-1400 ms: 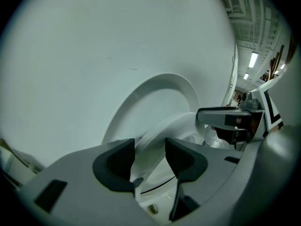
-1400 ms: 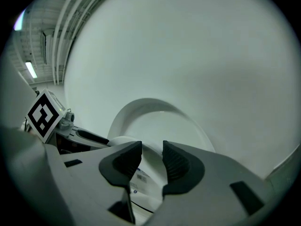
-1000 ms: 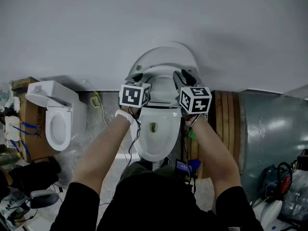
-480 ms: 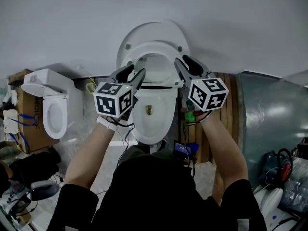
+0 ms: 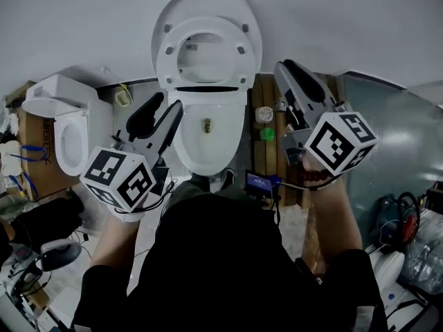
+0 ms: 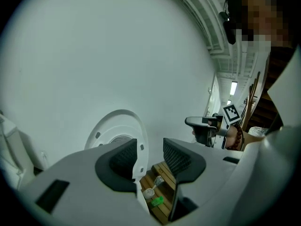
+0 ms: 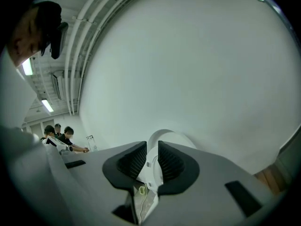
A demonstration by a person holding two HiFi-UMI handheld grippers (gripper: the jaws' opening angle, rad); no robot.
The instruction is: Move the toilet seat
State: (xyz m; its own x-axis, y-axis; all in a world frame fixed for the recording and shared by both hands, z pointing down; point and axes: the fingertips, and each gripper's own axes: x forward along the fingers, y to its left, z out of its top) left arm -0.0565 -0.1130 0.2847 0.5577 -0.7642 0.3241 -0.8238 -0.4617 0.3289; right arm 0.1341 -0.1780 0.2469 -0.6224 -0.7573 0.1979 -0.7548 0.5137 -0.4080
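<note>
The white toilet seat (image 5: 168,57) stands raised against its lid (image 5: 208,2), above the open bowl (image 5: 208,144). My left gripper (image 5: 172,101) is left of the bowl, clear of the seat, open and empty. In the left gripper view the seat and lid (image 6: 110,126) show beyond the left gripper (image 6: 149,152), with the right gripper (image 6: 195,122) off to the right. My right gripper (image 5: 285,66) is to the right of the seat, not touching it. Its jaws have just been closing; a narrow gap remains with nothing in it. The seat (image 7: 162,138) shows far behind the right gripper (image 7: 153,157).
A second white toilet (image 5: 66,137) and a cardboard box (image 5: 34,164) stand at left. Wooden slats (image 5: 266,102) right of the bowl carry a small green item (image 5: 266,133). A grey-blue panel (image 5: 394,164) is at right. The white wall (image 5: 346,19) backs the toilet.
Both grippers have drawn back from the seat and apart, left toward lower left, right toward the right. The seat now stands fully upright against the lid. The right jaws have narrowed.
</note>
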